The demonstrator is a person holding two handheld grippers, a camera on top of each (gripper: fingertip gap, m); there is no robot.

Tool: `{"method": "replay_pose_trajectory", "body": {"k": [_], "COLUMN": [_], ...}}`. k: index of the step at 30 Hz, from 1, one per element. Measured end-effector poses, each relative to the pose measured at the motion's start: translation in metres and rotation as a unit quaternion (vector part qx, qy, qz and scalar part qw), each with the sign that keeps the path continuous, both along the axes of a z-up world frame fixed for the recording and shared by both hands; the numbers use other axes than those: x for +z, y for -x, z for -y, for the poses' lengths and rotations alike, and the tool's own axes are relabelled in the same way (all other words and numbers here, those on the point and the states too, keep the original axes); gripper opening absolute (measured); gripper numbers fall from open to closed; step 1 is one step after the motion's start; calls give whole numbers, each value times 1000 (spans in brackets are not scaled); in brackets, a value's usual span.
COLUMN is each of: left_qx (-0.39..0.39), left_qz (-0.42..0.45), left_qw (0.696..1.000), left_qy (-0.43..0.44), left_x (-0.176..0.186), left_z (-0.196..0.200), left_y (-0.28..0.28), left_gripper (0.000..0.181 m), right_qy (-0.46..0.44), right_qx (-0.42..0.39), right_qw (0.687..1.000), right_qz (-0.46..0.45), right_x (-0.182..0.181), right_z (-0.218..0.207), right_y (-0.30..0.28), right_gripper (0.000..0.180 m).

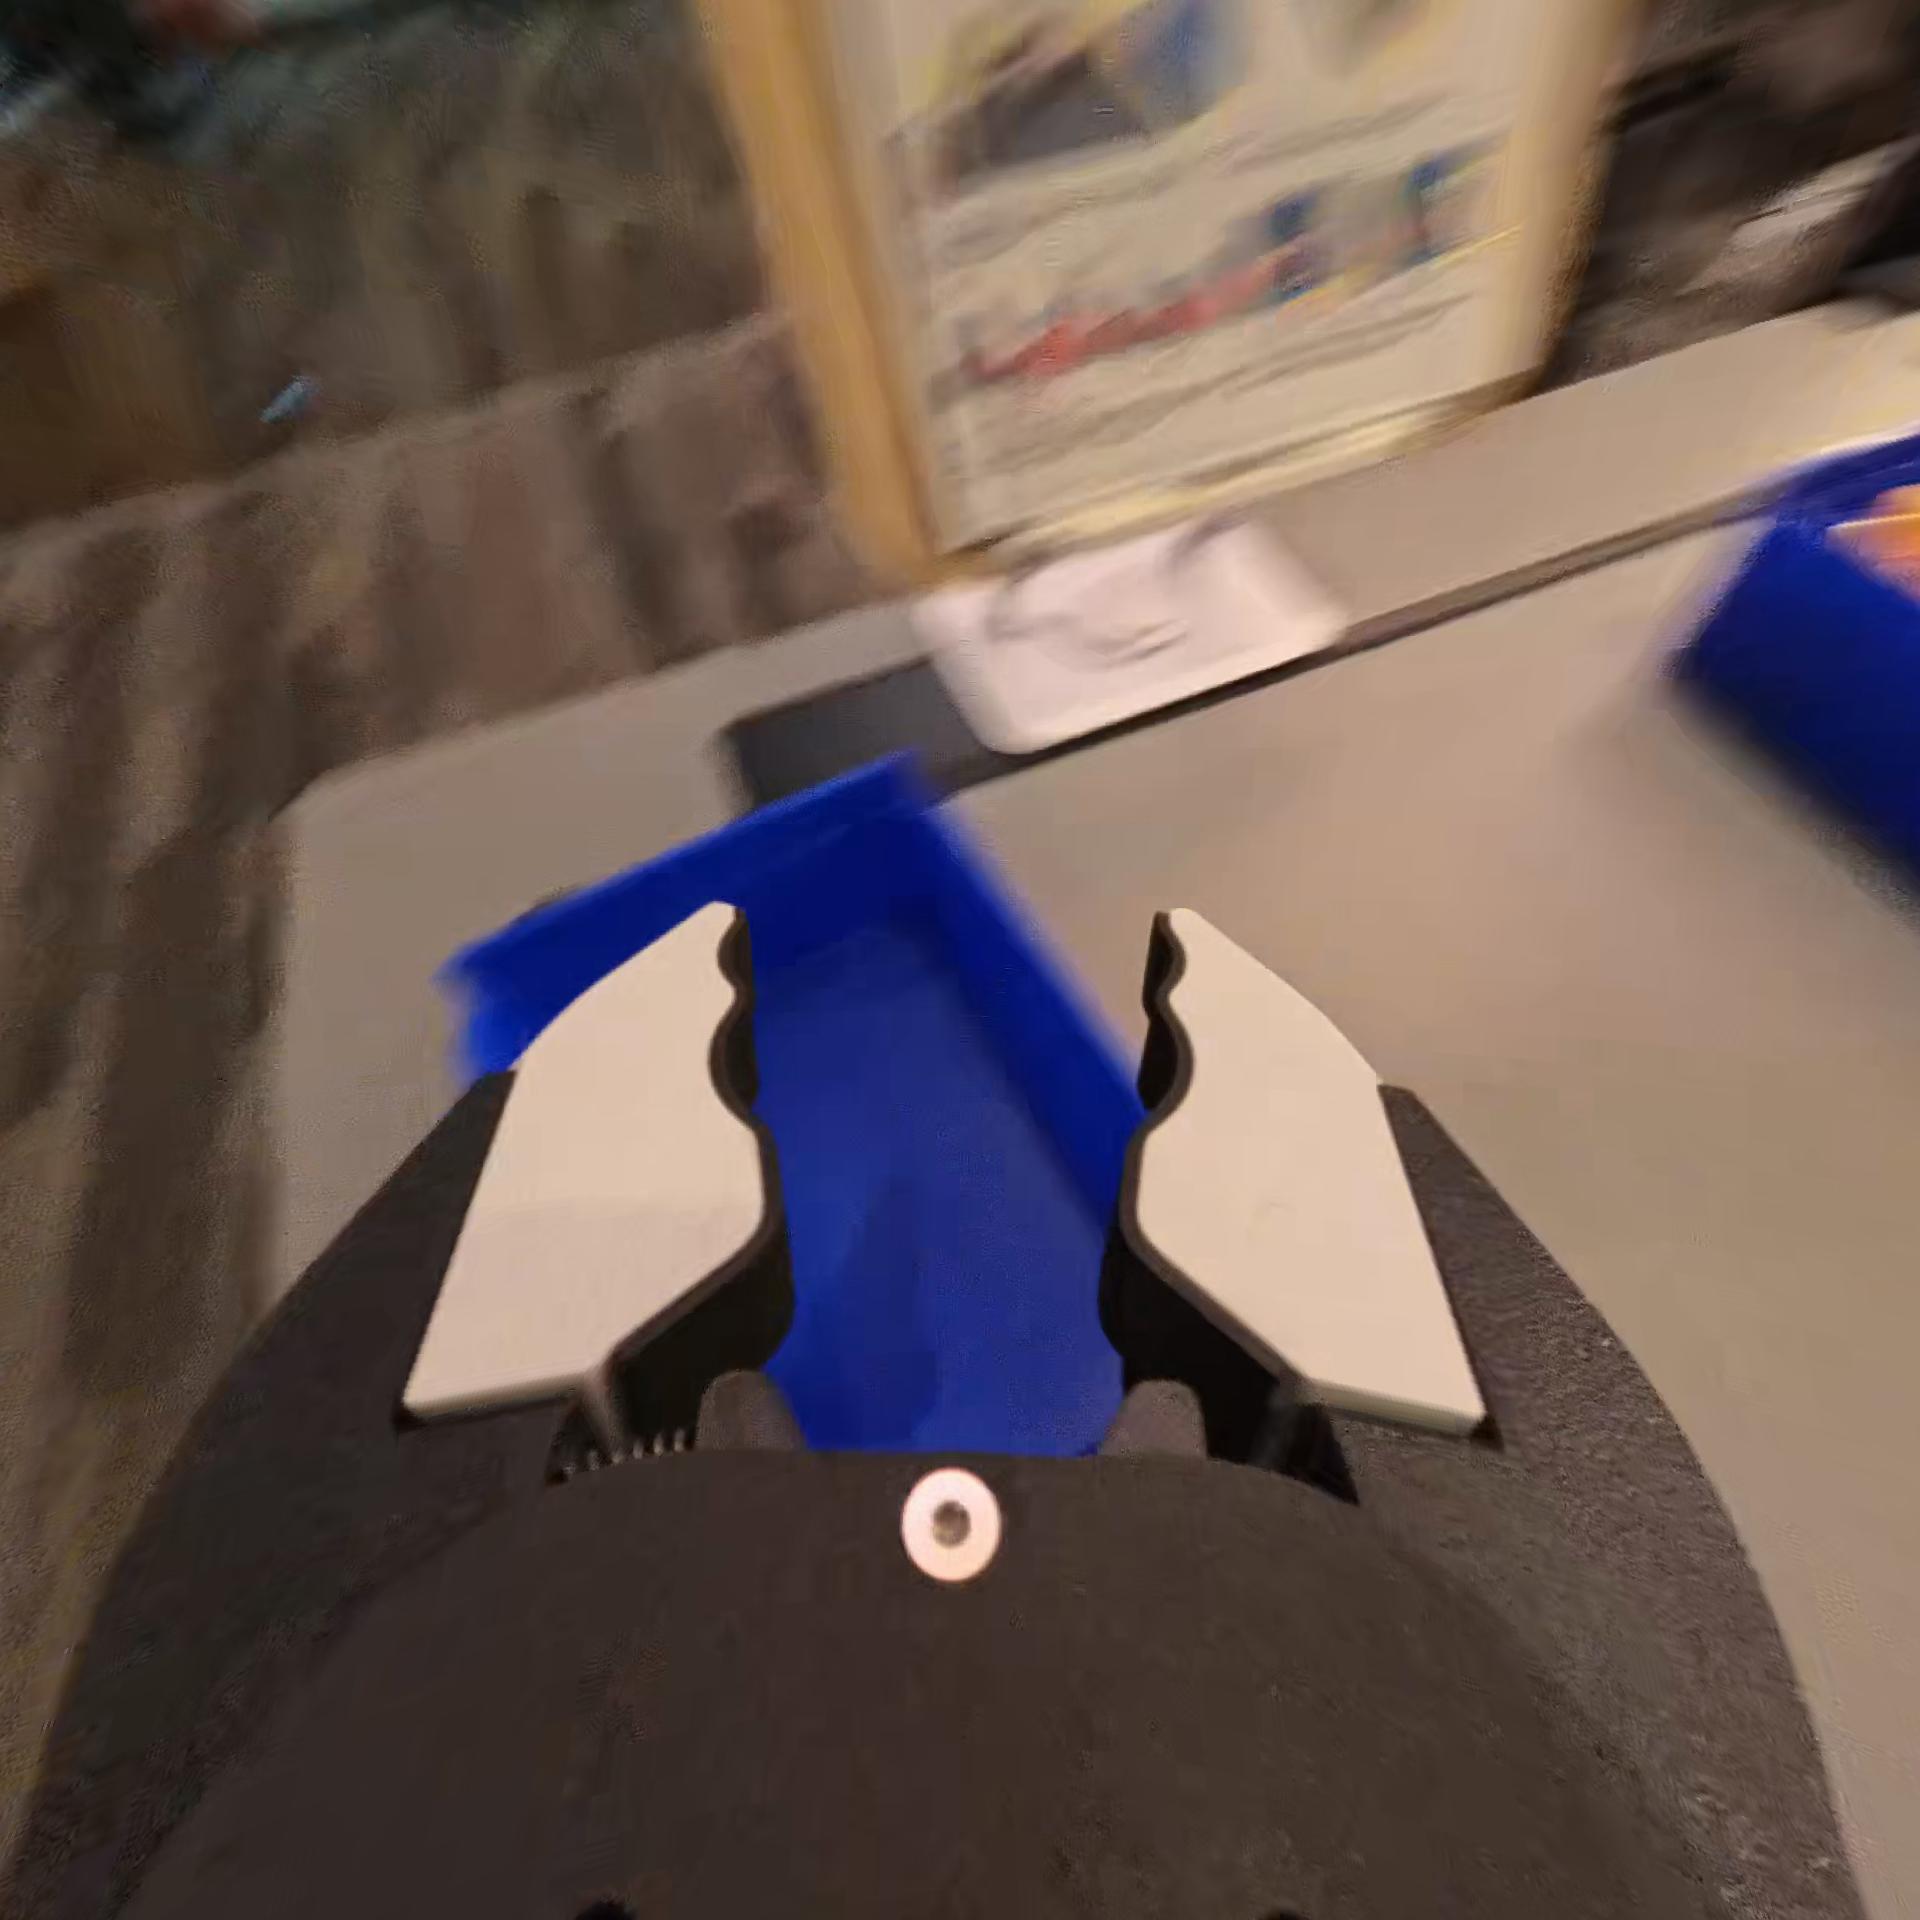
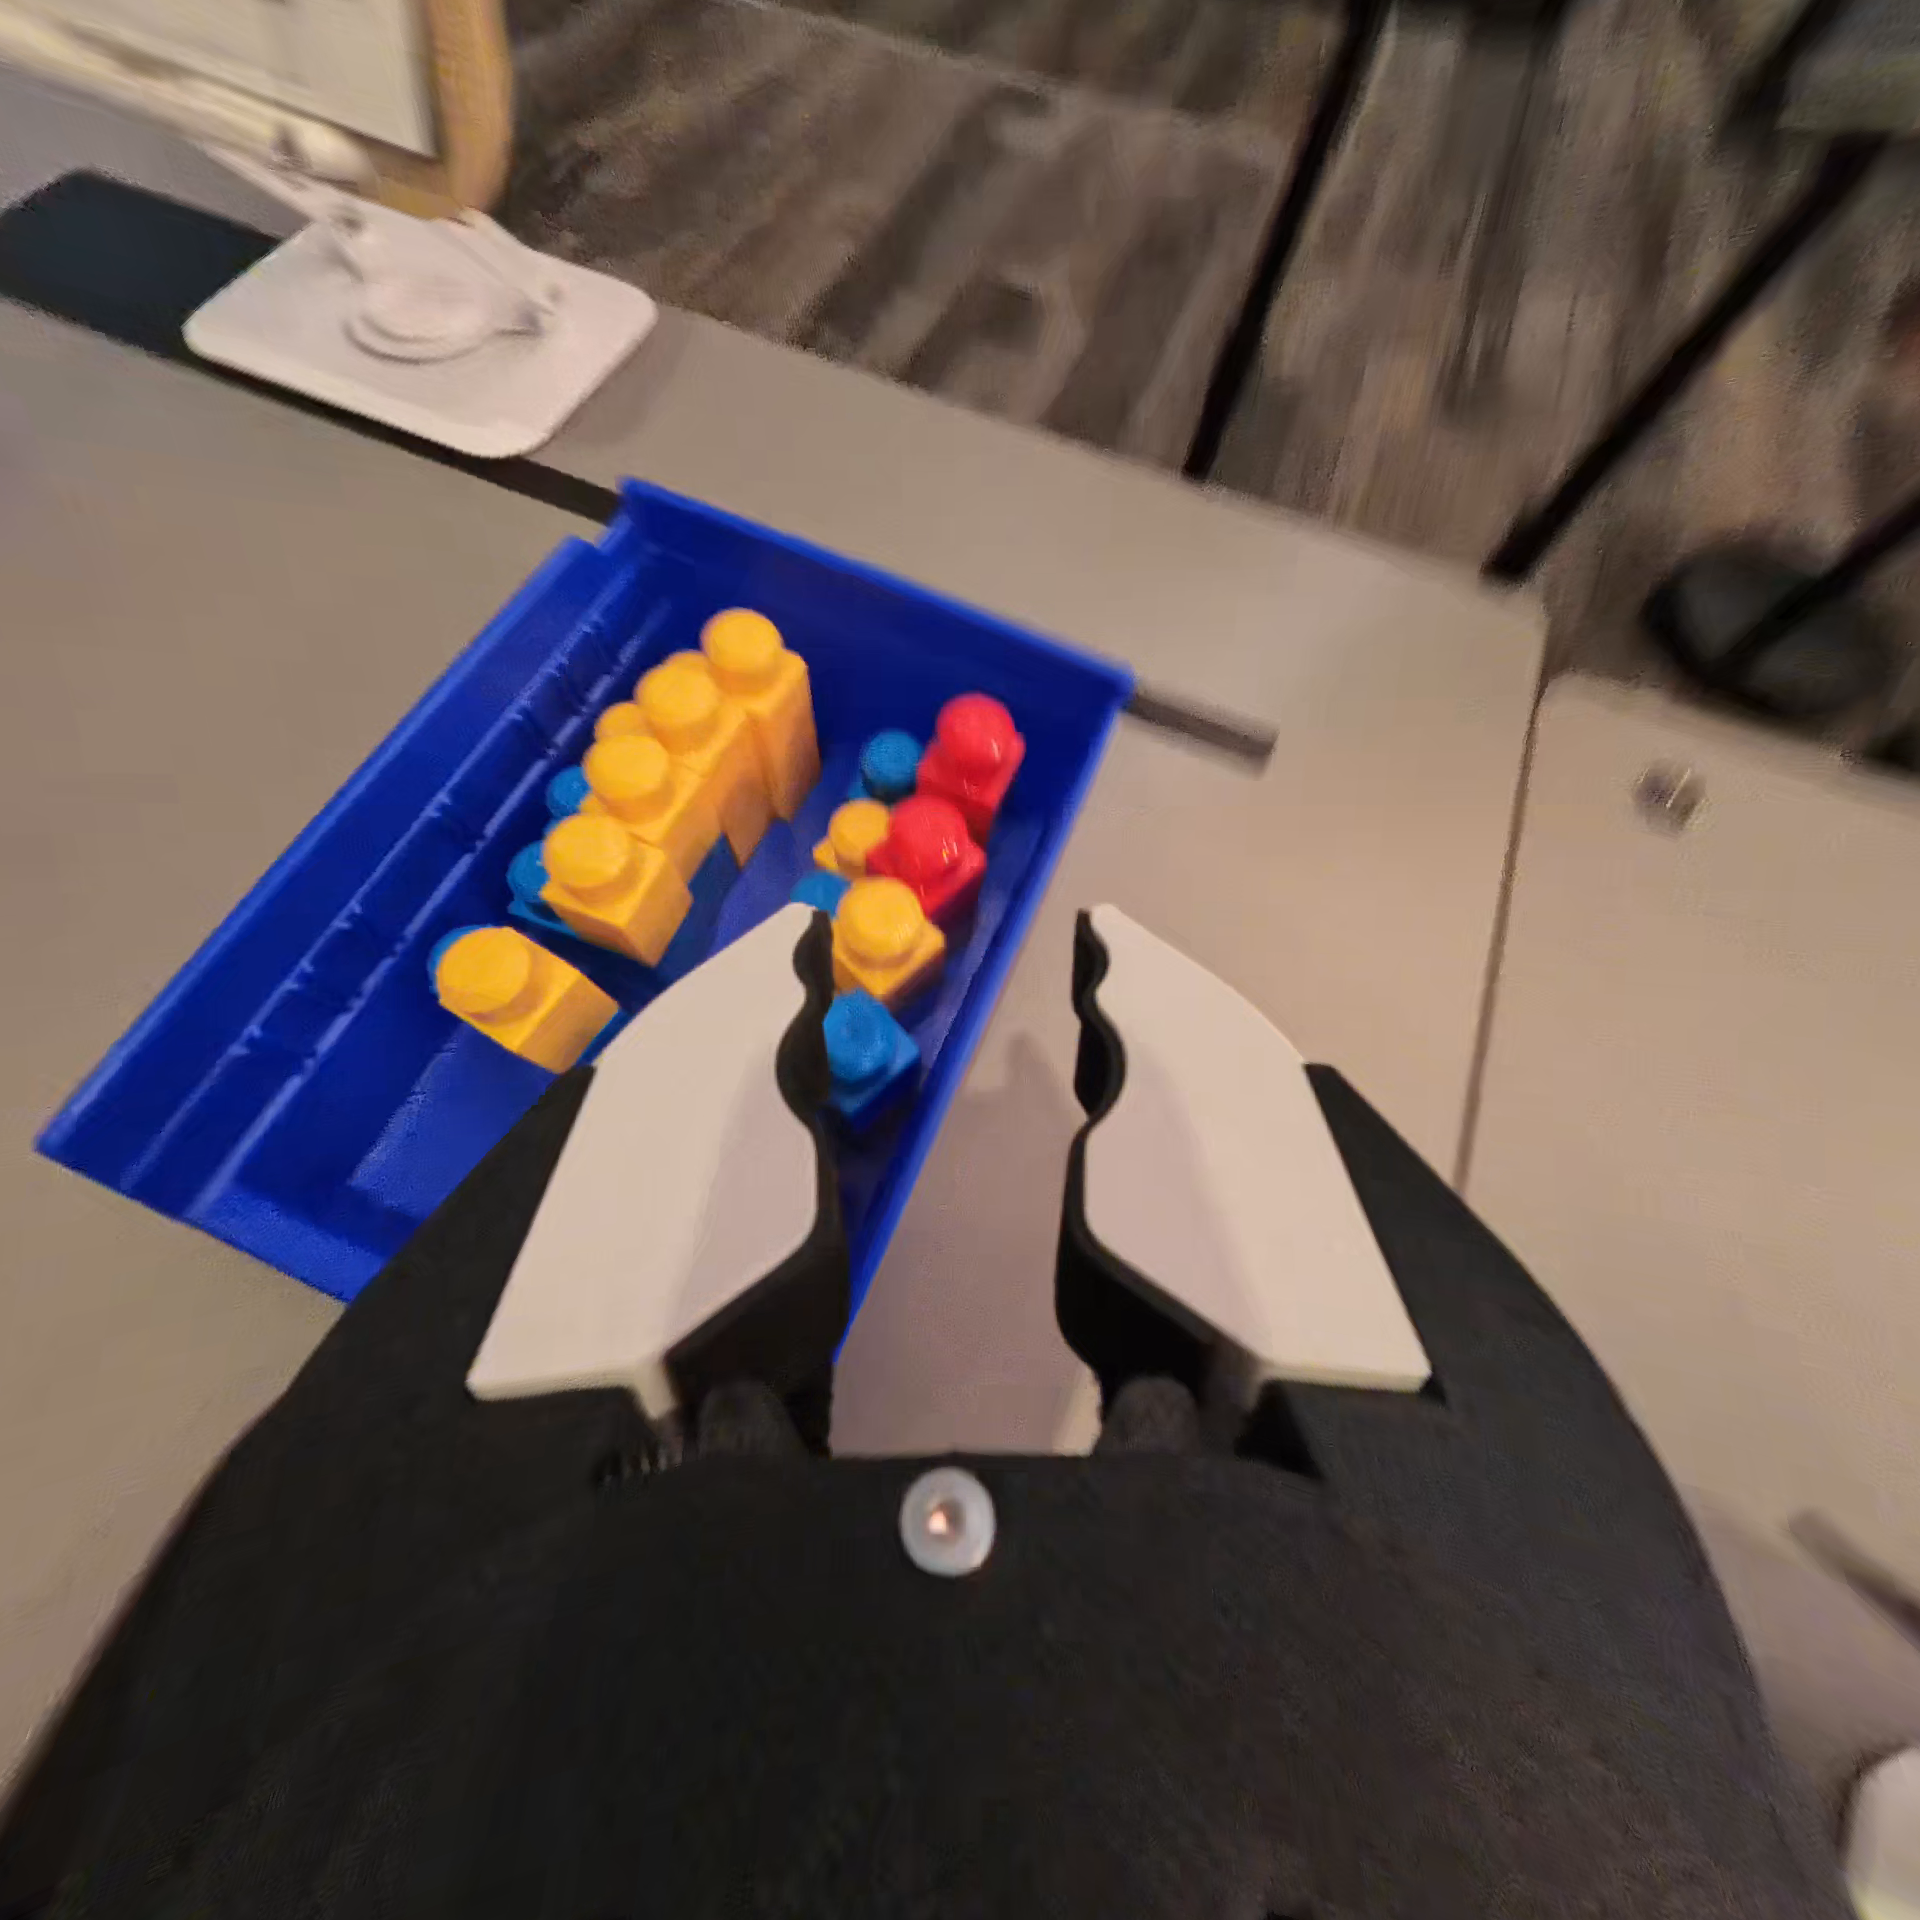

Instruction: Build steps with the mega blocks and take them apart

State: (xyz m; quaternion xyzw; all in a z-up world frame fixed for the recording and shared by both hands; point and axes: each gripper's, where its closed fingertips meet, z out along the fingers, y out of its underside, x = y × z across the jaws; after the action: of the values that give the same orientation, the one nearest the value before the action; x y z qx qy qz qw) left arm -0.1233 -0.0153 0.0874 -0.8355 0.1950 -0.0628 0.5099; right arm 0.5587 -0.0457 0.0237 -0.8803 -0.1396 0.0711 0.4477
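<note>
1. The right tongs (image 2: 945, 920) stand well open with nothing between them. They hang above the near right corner of the blue bin (image 2: 312, 914) on the grey table (image 2: 1247, 665), one tip over the bin, the other over bare table beyond its right wall.
2. The mega blocks lie in that bin: a yellow stepped stack (image 2: 691, 769) at about 10 o'clock from the tips, two red blocks (image 2: 951, 800) at 12 o'clock, and a single yellow block (image 2: 883, 935) and a blue block (image 2: 862, 1049) just beside the left tip.
3. The left tongs (image 1: 951, 914) are also open and empty, held over a second blue bin (image 1: 914, 1091) that looks empty; the view is badly blurred.
4. The step in hand is probably a first pick. The right tongs would do well to shift toward 9 o'clock so both tips clear the bin wall, then straddle one loose block across its flat sides, below the stud.
5. The single yellow block seems the easiest choice; its neighbours crowd it, so a straight descent would avoid knocking them.
</note>
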Motion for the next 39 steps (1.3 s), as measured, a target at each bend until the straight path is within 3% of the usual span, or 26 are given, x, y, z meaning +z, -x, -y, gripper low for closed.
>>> {"method": "replay_pose_trajectory", "body": {"k": [2, 4, 7, 10, 18, 22, 25, 28, 29, 31, 39], "left_qx": [119, 171, 181, 193, 218, 227, 267, 259, 246, 203, 181], "left_qz": [-34, -32, -1, -32, -90, -93, -100, -47, -21, 46, 6], "left_qw": [992, 983, 972, 950, 926, 907, 878, 863, 859, 857, 859], "left_qy": [40, 61, 148, 245, 294, 342, 385, 432, 448, 471, 479], "left_x": [-21, -36, -73, -112, -148, -172, -190, -207, -211, -212, -214], "left_z": [-8, -13, -11, -5, -18, -13, -3, 6, 8, 8, 7], "left_y": [67, 105, 122, 134, 149, 159, 179, 175, 169, 146, 135], "left_gripper": [70, 67, 72, 80, 79, 77, 63, 57, 46, 6, 6], "right_qy": [94, 177, 235, 264, 350, 367, 385, 393, 394, 394, 393], "right_qx": [-23, -45, -51, -69, -98, -78, -63, -58, -56, -52, -50], "right_qw": [993, 982, 971, 962, 931, 927, 921, 918, 917, 918, 918], "right_qz": [-62, -47, -1, 5, 18, 8, -6, -6, -7, -8, -8], "right_x": [-33, -66, -89, -97, -128, -136, -143, -145, -145, -145, -145], "right_z": [2, 6, 10, 9, 12, 10, 12, 12, 12, 12, 12], "right_y": [-8, -16, -16, -12, -11, -1, 5, 6, 6, 6, 6], "right_gripper": [45, 43, 41, 41, 39, 24, 10, 8, 8, 8, 8]}}
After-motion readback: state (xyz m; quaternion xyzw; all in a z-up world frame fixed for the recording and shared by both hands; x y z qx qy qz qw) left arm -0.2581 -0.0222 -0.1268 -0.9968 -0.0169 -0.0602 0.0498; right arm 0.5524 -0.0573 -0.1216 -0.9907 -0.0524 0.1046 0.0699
